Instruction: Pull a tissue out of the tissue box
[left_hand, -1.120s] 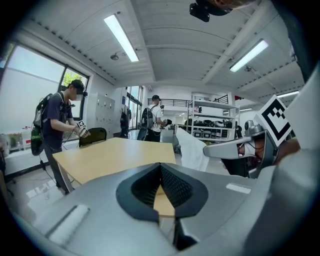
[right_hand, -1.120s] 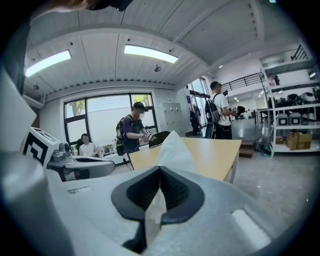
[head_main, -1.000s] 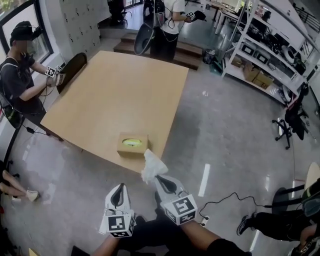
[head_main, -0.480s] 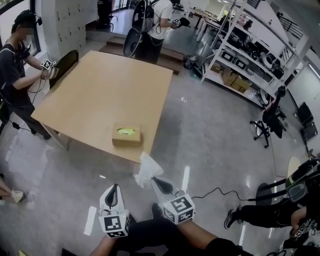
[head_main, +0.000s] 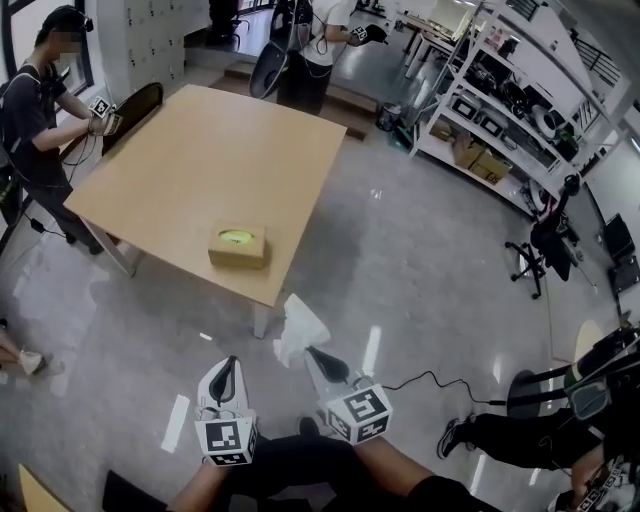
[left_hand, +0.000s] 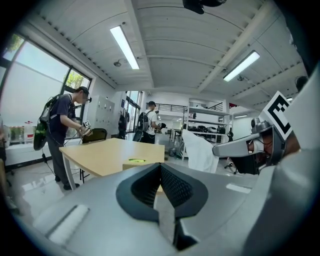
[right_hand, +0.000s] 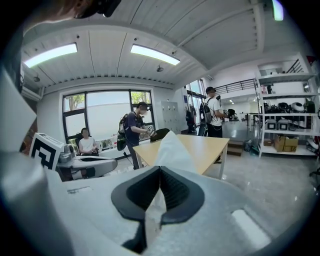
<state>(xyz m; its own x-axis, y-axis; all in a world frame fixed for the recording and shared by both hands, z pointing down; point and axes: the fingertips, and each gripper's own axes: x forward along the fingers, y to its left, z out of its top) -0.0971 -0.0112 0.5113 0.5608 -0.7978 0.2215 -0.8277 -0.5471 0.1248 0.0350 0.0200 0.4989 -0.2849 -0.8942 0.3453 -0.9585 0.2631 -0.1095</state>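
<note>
On the wooden table (head_main: 220, 150), tissue box (head_main: 238, 246), glossy grey floor (head_main: 420, 270), metal shelving (head_main: 510, 100)

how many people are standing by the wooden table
2. One person stands at the left side of the table, another person at its far end. More may be out of view.
</note>
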